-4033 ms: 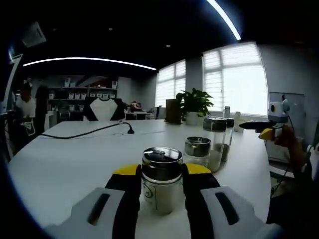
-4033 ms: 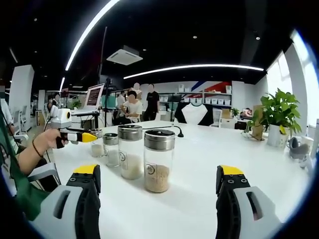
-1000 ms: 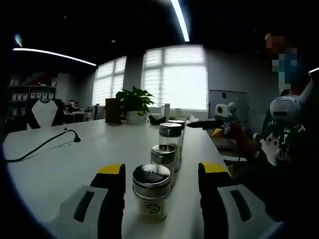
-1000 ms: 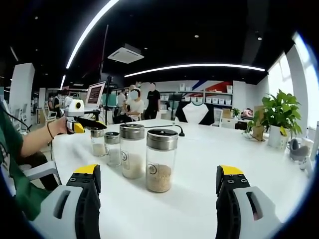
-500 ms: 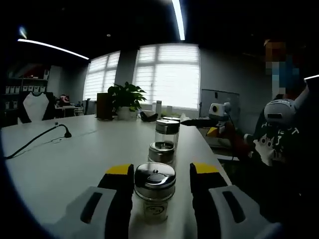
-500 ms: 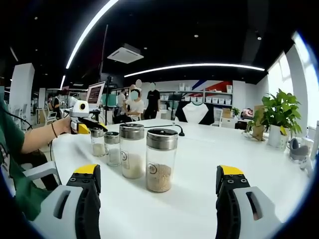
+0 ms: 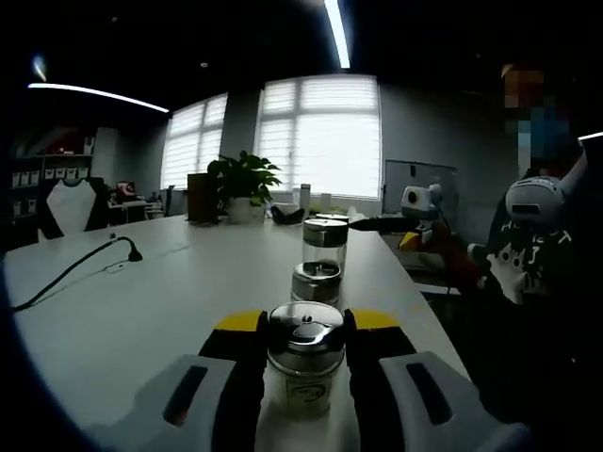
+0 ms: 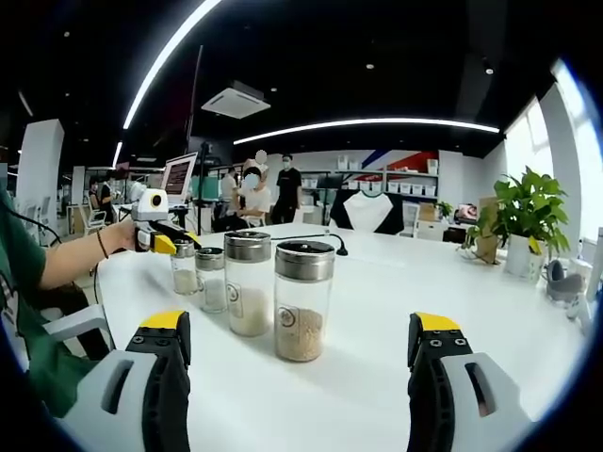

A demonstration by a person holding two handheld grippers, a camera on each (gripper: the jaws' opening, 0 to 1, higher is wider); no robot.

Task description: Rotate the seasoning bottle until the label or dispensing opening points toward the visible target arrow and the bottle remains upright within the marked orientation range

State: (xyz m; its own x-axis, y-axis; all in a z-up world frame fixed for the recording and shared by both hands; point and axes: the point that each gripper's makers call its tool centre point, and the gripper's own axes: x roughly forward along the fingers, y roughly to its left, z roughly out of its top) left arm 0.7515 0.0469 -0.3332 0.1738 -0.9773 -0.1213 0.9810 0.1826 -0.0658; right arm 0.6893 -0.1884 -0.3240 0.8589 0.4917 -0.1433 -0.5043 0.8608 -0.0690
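**benchrat:** So what's the left gripper [image 7: 303, 353] doing right now? From the left gripper view the jaws are looking nearly closed in on that small seasoning bottle [image 7: 304, 365], the one with the shiny metal cap.

**spicerack_dan:** Yeah, they're sitting tight against both sides of the glass, yellow tips level with the cap. I'm reading it as gripping, though I can't swear the pads are actually pressing. The bottle is standing upright on the white table [image 7: 141, 301], first in a row with a second short jar [image 7: 317, 282] and a taller jar [image 7: 324, 243] lined up behind it.

**benchrat:** And the other hand?

**spicerack_dan:** The right gripper [image 8: 300, 377] is hanging wide open, holding nothing. The tall jar with tan grains [image 8: 302, 299] is sitting well ahead of its jaws, in between them but not touched. You can also spot the left gripper at the far end of the row in that view, held by the person's hand [image 8: 121, 237].

**benchrat:** So which step are we at?

**spicerack_dan:** I'm guessing the grasp itself, with the twist about to happen. There's a round label mark facing the camera. I'm not seeing any target arrow on the table, so I can't say how far it needs turning.

**benchrat:** What's the next move needing?

**spicerack_dan:** Probably a slow wrist turn around the bottle's own axis, keeping it flat on the table so it isn't tipping into its neighbour.
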